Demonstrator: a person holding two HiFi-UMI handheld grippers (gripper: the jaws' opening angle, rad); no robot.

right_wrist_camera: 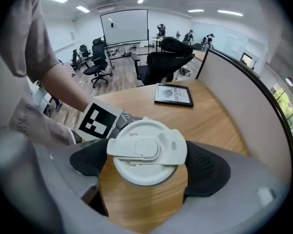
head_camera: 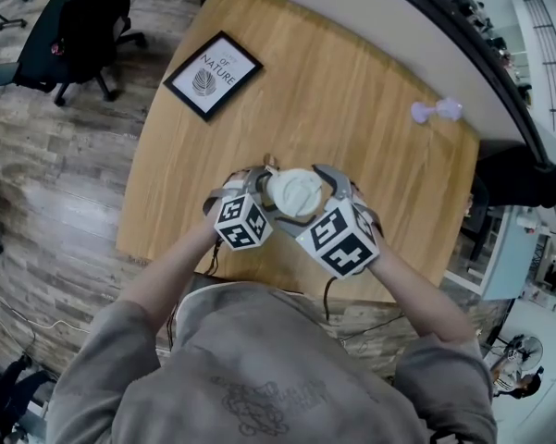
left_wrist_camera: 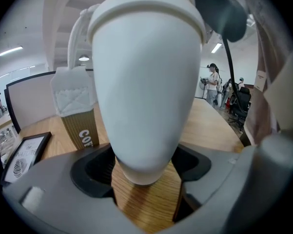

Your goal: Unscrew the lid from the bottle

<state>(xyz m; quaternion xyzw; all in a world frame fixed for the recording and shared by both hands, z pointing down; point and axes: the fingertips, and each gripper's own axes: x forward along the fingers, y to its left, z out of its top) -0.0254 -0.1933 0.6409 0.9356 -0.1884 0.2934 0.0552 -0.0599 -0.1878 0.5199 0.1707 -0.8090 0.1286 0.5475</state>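
Note:
A white bottle point(left_wrist_camera: 144, 82) with a white flip-top lid point(head_camera: 294, 192) stands near the front edge of the wooden table point(head_camera: 352, 91). My left gripper point(head_camera: 270, 197) is shut on the bottle's tapered lower body, and its dark pads point(left_wrist_camera: 95, 172) press both sides in the left gripper view. A white strap with a brown tag point(left_wrist_camera: 80, 126) hangs beside the bottle. My right gripper point(right_wrist_camera: 147, 165) points down over the lid point(right_wrist_camera: 147, 152). Its jaws stand wide, with the lid between the pads point(right_wrist_camera: 207, 169); I see no firm press.
A framed picture point(head_camera: 213, 74) lies at the table's far left. A small purple object point(head_camera: 435, 111) sits at the far right by a partition wall. A black office chair point(head_camera: 74, 26) stands on the wood floor beyond the table.

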